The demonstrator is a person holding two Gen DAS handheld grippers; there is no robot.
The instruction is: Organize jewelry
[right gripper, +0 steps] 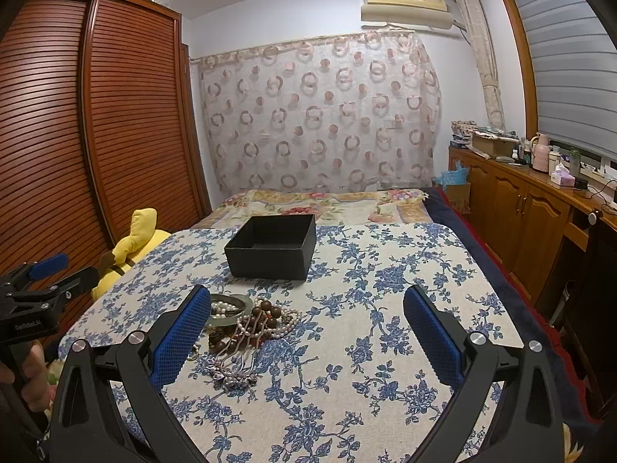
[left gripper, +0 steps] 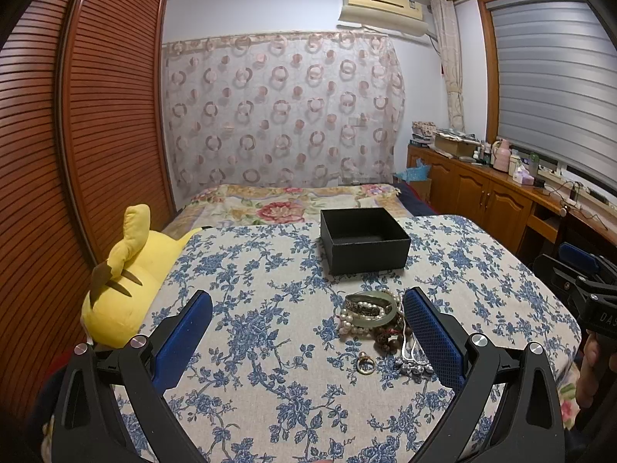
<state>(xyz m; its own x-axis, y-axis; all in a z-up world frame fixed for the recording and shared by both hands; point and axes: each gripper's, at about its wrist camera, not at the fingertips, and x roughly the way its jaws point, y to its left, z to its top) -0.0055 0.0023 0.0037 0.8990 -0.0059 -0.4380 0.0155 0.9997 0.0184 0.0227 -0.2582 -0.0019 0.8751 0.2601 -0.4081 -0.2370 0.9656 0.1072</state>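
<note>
A heap of jewelry (left gripper: 372,318) lies on the blue-flowered cloth: a pale green bangle (left gripper: 370,308), pearl strands, brown wooden beads (right gripper: 266,318) and a silver chain (right gripper: 235,366). A gold ring (left gripper: 364,363) rests apart, just in front of the heap. Behind it stands an empty black box (left gripper: 364,240) with no lid, also in the right wrist view (right gripper: 272,247). My left gripper (left gripper: 308,301) is open, its right finger beside the heap. My right gripper (right gripper: 306,301) is open too, its left finger beside the heap. Neither holds anything.
A yellow plush toy (left gripper: 123,285) lies at the cloth's left edge by the slatted wardrobe (left gripper: 77,135). A floral bedspread (left gripper: 285,202) stretches behind the box. Wooden cabinets (right gripper: 516,208) with clutter line the right wall. Each view shows the other gripper and a hand at its side edge.
</note>
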